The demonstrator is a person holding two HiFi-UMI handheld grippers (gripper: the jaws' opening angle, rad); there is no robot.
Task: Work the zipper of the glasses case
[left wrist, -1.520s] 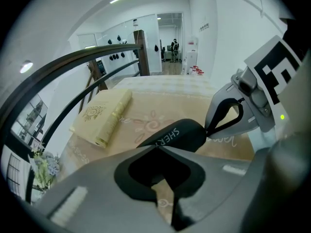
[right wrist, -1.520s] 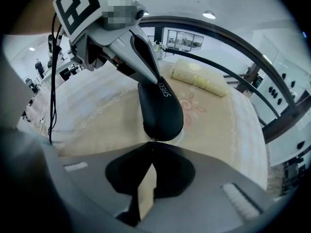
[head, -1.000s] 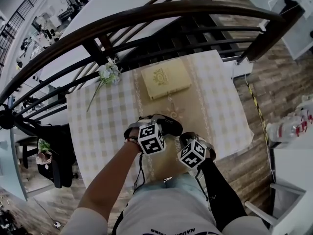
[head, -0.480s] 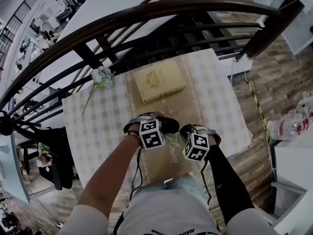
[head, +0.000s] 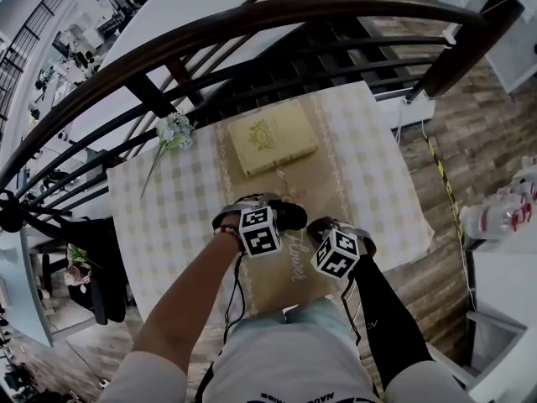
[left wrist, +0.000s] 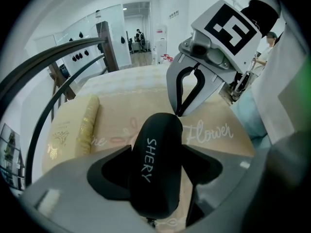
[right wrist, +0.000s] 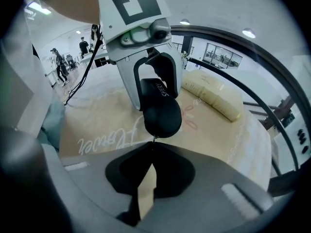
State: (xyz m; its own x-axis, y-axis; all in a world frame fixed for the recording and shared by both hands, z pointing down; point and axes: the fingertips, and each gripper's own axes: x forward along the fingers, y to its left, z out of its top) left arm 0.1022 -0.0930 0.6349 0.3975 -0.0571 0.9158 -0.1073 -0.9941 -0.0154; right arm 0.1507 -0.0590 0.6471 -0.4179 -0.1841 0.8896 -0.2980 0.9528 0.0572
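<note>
A black glasses case (left wrist: 156,164) printed "SHERY" sits crosswise between the jaws of my left gripper (left wrist: 158,178), which is shut on it just above the tablecloth. My right gripper (right wrist: 152,148) is shut, its tips pinching the small zipper pull (right wrist: 153,140) at the case's (right wrist: 161,111) near end. From the left gripper view, the right gripper (left wrist: 178,113) meets the far end of the case. In the head view the two marker cubes hide most of the case (head: 291,215); the left gripper (head: 267,217) and right gripper (head: 319,232) sit side by side.
A cream book-like box (head: 273,136) lies behind the case on the checked tablecloth (head: 168,217). A flower sprig (head: 171,133) rests at the table's back left. Dark curved railings (head: 252,23) run behind the table. The table's right edge (head: 424,225) drops to a wooden floor.
Both grippers have sunk slightly toward the table with the case between them. The right gripper has rolled a little. Both grips are unchanged.
</note>
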